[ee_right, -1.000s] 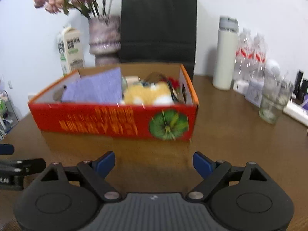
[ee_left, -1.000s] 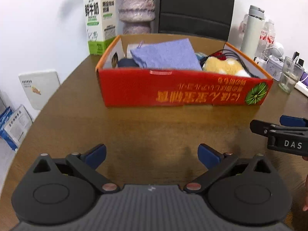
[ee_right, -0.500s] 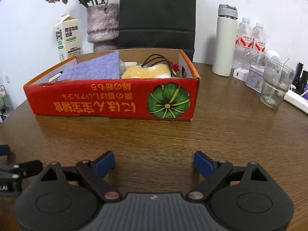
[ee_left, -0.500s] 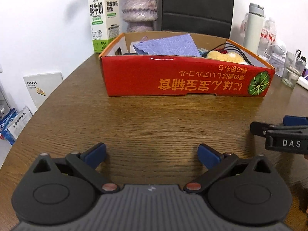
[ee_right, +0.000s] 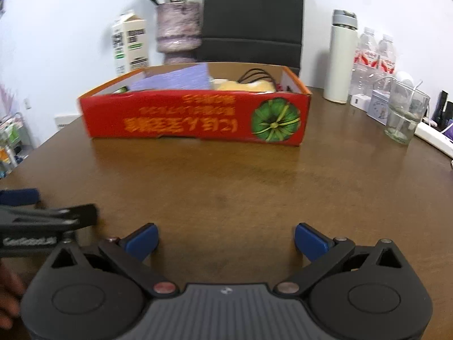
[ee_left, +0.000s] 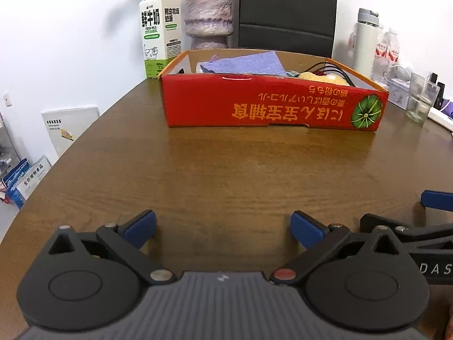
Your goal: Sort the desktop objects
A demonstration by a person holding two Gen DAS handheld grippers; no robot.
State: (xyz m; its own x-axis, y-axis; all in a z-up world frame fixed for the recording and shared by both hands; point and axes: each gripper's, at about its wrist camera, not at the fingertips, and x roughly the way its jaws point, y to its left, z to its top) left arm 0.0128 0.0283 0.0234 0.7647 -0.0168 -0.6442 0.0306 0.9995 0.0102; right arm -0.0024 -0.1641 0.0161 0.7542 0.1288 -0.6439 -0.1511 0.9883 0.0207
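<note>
Left gripper low over table, jaws spread wide, nothing between. Right gripper just beside it, jaws also spread, nothing held. Red box ahead on table, well apart from both, holding purple cloth, yellow plush, black cables. Milk carton, vase behind box; thermos, glass to right.

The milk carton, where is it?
In the left wrist view, the milk carton stands at the table's far left, behind the red box, beside the purple vase.
</note>
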